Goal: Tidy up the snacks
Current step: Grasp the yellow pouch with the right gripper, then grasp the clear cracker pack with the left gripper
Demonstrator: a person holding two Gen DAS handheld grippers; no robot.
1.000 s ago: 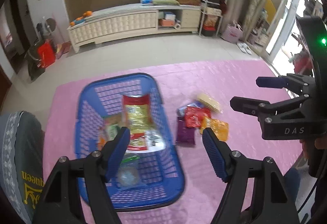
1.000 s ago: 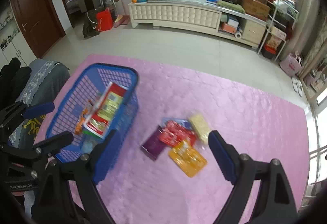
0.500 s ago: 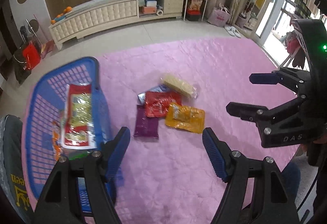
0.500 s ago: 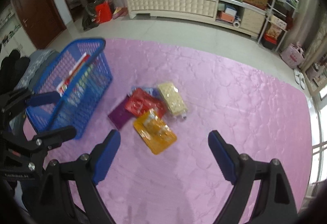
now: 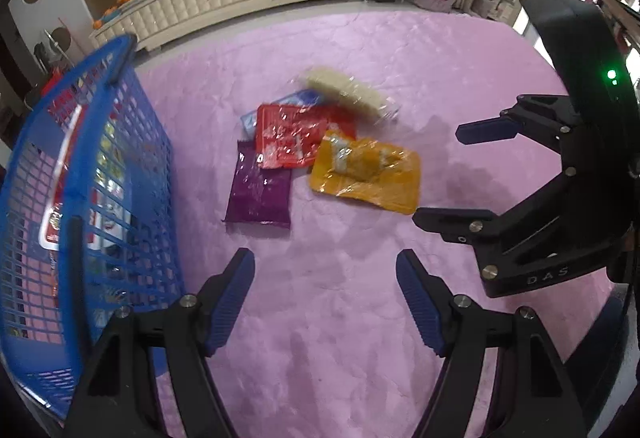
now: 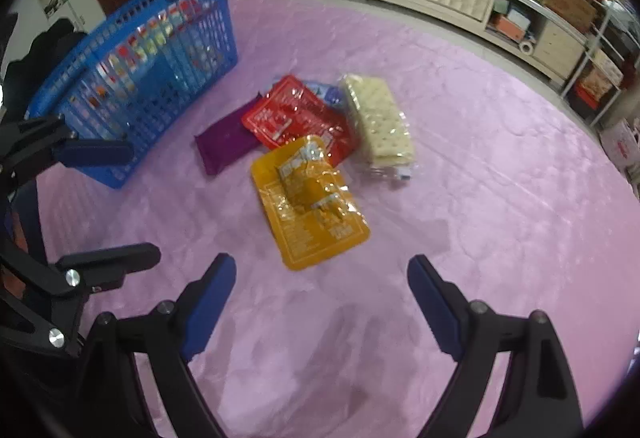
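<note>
2 empty grippers, left gripper (image 5: 325, 298) and right gripper (image 6: 322, 306), are held wide apart just short of 5 loose snack packets (image 6: 308, 158), seemingly ready for picking into the blue basket (image 5: 100, 166) at their left.

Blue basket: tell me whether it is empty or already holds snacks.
Not empty. Through the blue basket wall, red and yellow packets show inside; five more packets lie outside it on the pink mat.
</note>
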